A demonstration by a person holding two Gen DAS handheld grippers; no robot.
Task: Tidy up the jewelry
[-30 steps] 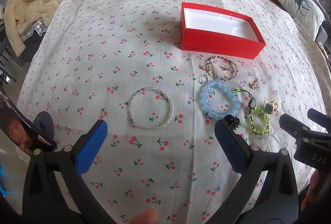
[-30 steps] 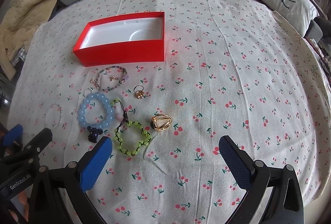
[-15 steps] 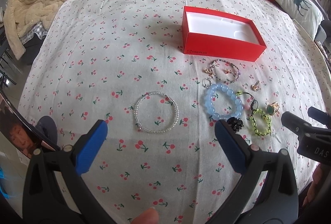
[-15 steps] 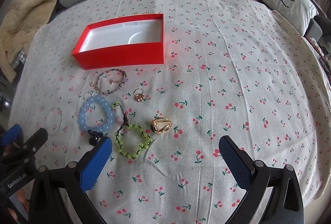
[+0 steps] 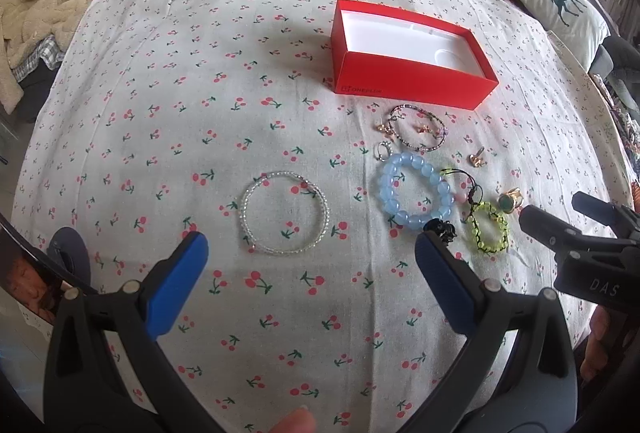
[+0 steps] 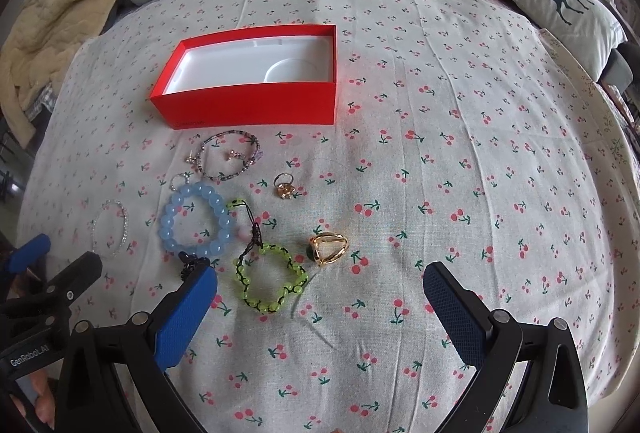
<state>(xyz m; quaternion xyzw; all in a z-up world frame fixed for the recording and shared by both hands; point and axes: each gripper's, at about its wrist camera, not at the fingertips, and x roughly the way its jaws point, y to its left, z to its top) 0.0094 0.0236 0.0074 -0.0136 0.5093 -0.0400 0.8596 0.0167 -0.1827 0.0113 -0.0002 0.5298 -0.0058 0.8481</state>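
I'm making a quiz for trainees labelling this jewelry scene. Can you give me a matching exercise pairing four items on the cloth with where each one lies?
Things:
1. clear bead bracelet
2. red box
3. gold ring
4. green bracelet

Places:
A. farthest from the grippers, open, white inside
B. just right of the green bracelet, in the right wrist view
C. alone, left of the blue bead bracelet
D. nearest the right gripper, beside its left finger

Pairs: 1-C, 2-A, 3-B, 4-D
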